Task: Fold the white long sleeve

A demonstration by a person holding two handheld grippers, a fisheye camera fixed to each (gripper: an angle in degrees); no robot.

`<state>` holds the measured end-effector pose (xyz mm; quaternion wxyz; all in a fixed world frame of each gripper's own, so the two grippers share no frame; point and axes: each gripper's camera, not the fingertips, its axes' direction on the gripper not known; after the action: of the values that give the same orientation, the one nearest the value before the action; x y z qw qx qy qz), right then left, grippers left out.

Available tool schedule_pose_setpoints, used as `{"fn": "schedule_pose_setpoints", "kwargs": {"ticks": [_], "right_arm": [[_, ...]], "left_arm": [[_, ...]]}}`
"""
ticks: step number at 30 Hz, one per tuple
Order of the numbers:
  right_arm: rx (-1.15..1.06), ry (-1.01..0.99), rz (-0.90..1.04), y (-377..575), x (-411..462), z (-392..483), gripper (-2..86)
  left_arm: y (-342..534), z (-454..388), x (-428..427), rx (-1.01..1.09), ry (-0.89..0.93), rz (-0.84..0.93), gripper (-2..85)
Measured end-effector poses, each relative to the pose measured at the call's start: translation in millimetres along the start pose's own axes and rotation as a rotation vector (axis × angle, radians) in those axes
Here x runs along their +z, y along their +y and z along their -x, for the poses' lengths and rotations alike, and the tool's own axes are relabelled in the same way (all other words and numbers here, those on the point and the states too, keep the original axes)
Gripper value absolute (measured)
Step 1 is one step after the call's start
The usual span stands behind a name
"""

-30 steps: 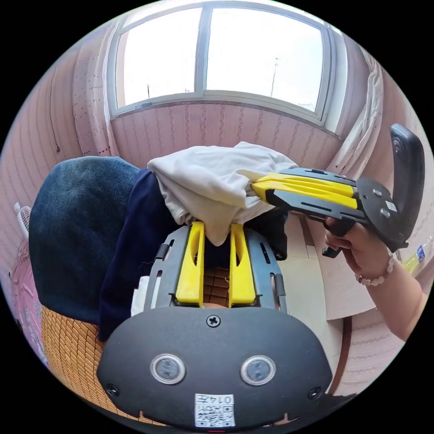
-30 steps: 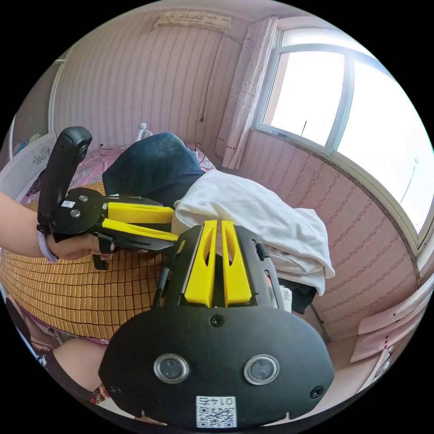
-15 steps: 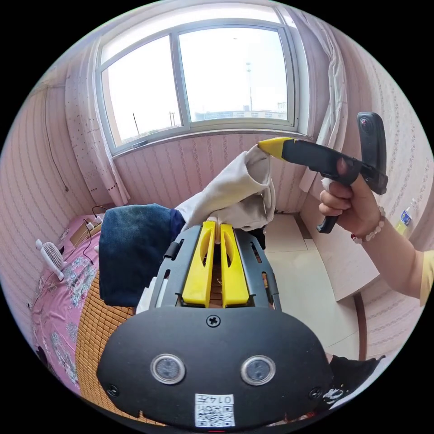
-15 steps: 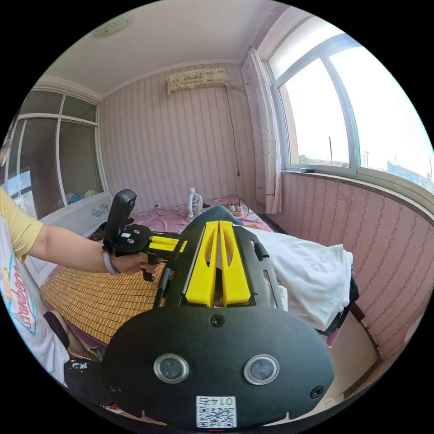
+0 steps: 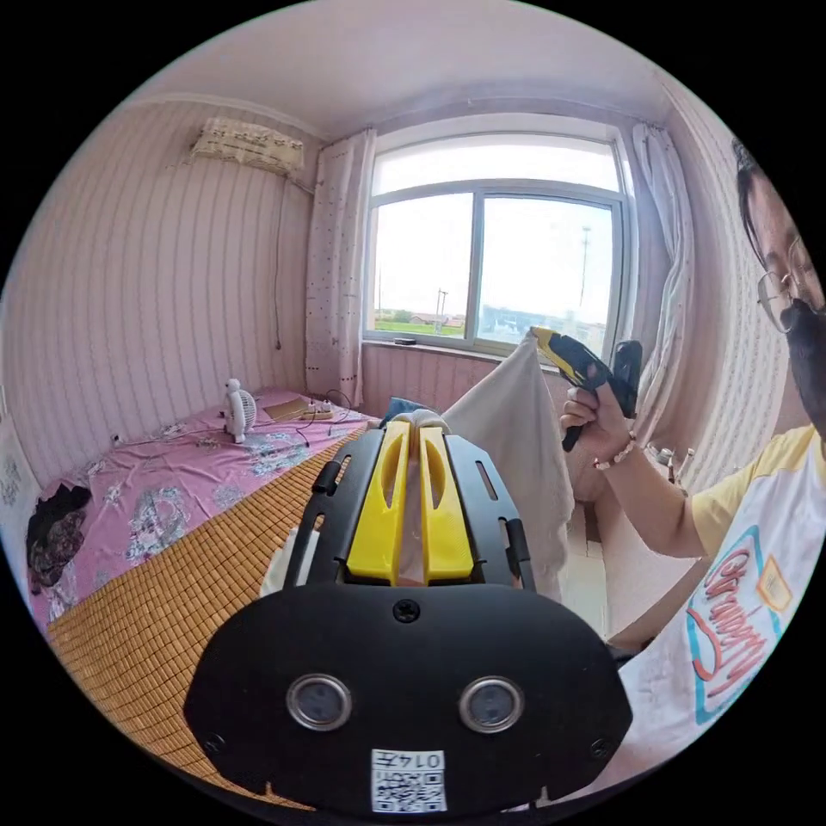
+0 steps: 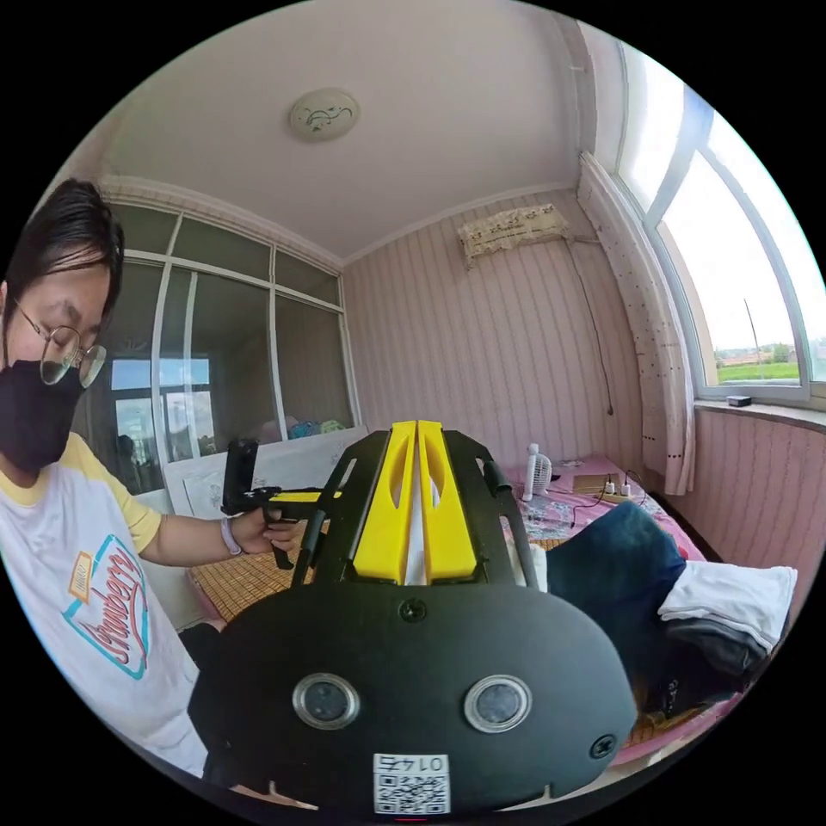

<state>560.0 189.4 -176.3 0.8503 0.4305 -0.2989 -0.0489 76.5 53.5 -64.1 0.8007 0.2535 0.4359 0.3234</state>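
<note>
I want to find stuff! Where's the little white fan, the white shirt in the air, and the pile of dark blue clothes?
small white fan point(image 5: 237, 411): left gripper view, its round head.
white long-sleeve shirt point(image 5: 516, 430): left gripper view, hanging cloth.
dark blue clothes pile point(image 6: 615, 559): right gripper view, top fold.

Mirrored "0147" on gripper label point(image 5: 409, 761).

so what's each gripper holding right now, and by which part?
Both grippers hold the white long sleeve lifted: left gripper and right gripper each pinch a top edge; which part cannot be told.

White long sleeve point(image 5: 516, 430): soft matt cloth; mat point(image 5: 172, 594): woven slats.
</note>
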Motion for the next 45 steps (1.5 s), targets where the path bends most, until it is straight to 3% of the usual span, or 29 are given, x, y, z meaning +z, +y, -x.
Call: {"fn": "schedule_pose_setpoints", "kwargs": {"ticks": [5, 8, 12, 15, 19, 24, 28, 33, 36, 41, 45], "right_arm": [[0.092, -0.079, -0.039, 23, 44, 27, -0.3], [0.142, -0.067, 0.043, 34, 89, 30, -0.2], [0.193, 0.149, 0.382, 71, 193, 10, 0.3], [0.201, 0.276, 0.607, 127, 254, -4, 1.0], [0.245, 0.2, 0.743, 191, 289, 0, 4.8], [0.092, 0.043, 0.931, 255, 323, 45, 6.6], [-0.047, -0.095, 1.132, 321, 360, 101, 10.2], [-0.222, -0.045, 1.202, 359, 409, 147, 12.0], [-0.168, 0.001, 1.298, 370, 442, 139, 8.6], [-0.28, -0.084, 1.298, 332, 468, 134, 2.0], [-0.418, -0.062, 1.139, 251, 508, 127, 0.7]], "left_arm": [[35, 58, -140, -0.063, -0.256, -0.052, -0.3], [53, 109, -163, -0.145, -0.333, -0.036, -0.3], [112, 202, -135, -0.393, -0.308, 0.092, 0.0], [189, 255, -102, -0.588, -0.387, 0.266, 0.8], [263, 266, -106, -0.637, -0.515, 0.337, 0.9], [326, 271, -136, -0.723, -0.513, 0.433, 2.2], [375, 264, -145, -0.769, -0.463, 0.608, 6.1], [409, 269, -127, -0.838, -0.423, 0.781, 10.8], [414, 277, -112, -0.835, -0.418, 0.856, 11.8], [413, 279, -106, -0.708, -0.477, 0.92, 6.4], [413, 278, -102, -0.648, -0.437, 0.944, 0.1]]}}
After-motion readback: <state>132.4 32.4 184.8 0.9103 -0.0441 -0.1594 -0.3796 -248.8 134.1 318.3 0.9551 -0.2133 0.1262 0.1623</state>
